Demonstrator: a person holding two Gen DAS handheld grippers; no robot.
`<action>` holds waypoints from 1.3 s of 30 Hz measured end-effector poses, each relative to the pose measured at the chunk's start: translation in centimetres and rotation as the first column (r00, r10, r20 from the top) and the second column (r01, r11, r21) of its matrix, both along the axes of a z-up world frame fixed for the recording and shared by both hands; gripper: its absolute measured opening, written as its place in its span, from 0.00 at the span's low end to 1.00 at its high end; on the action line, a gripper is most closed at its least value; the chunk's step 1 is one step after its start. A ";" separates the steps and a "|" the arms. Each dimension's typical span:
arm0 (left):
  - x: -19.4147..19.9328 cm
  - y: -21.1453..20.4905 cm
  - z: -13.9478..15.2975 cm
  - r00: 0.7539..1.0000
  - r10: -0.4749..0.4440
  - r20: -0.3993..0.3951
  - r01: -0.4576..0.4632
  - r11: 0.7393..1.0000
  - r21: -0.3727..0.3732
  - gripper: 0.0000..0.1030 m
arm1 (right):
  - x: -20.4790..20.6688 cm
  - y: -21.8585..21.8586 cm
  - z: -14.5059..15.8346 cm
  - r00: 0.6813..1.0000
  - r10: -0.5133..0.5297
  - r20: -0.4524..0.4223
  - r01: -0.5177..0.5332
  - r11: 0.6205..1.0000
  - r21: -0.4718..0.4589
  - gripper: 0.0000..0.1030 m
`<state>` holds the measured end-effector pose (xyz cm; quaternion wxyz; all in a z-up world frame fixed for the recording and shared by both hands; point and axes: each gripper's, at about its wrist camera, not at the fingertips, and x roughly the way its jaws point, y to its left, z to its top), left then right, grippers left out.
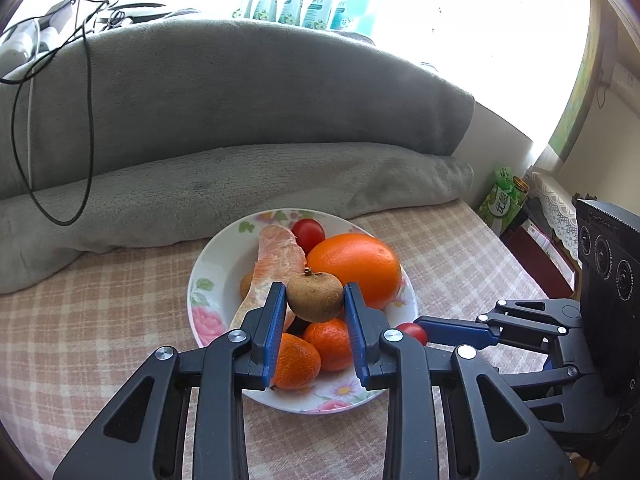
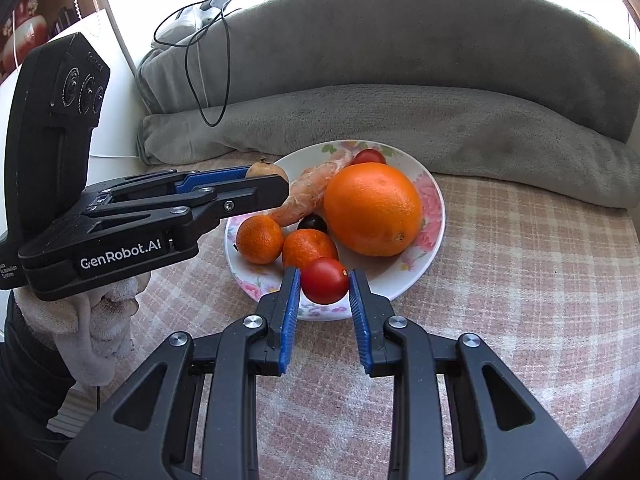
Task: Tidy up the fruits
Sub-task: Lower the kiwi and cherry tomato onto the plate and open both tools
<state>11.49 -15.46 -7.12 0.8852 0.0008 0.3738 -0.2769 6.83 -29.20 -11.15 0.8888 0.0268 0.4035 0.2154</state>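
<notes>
At the centre of the left wrist view, the left gripper (image 1: 315, 298) pinches a brown longan (image 1: 315, 297) above the floral plate (image 1: 208, 264). Low in the right wrist view, the right gripper (image 2: 324, 281) clamps a cherry tomato (image 2: 325, 281) over the plate's near rim. On the plate lie a large orange (image 2: 373, 209), two mandarins (image 2: 260, 239), a peeled grapefruit segment (image 2: 310, 190) and another cherry tomato (image 1: 308, 233).
</notes>
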 end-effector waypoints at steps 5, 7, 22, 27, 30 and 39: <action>0.0 0.0 0.0 1.000 -0.006 0.000 0.006 1.000 0.000 0.27 | -0.1 0.1 0.0 1.000 0.005 0.003 -0.005 1.000 -0.005 0.26; 0.0 0.0 -0.1 1.000 -0.007 0.000 0.007 1.000 0.001 0.27 | -0.1 0.1 0.0 1.000 0.002 0.003 -0.002 1.000 -0.003 0.26; 0.0 -0.1 -0.1 1.000 -0.005 0.003 0.005 1.000 0.010 0.28 | -0.1 0.4 -0.1 1.000 0.006 0.000 -0.006 1.000 -0.017 0.26; 0.0 0.1 0.1 1.000 0.001 0.007 -0.001 1.000 0.005 0.36 | -0.1 0.4 0.1 1.000 0.000 0.012 0.000 1.000 -0.021 0.51; 0.0 0.2 0.3 1.000 0.006 0.009 -0.006 1.000 0.004 0.36 | -0.3 0.5 0.2 1.000 0.006 0.019 -0.006 1.000 -0.021 0.55; -0.5 0.5 0.8 0.999 0.018 0.028 -0.018 1.000 0.003 0.56 | -0.7 0.7 0.5 0.999 0.002 0.033 -0.001 0.999 -0.039 0.66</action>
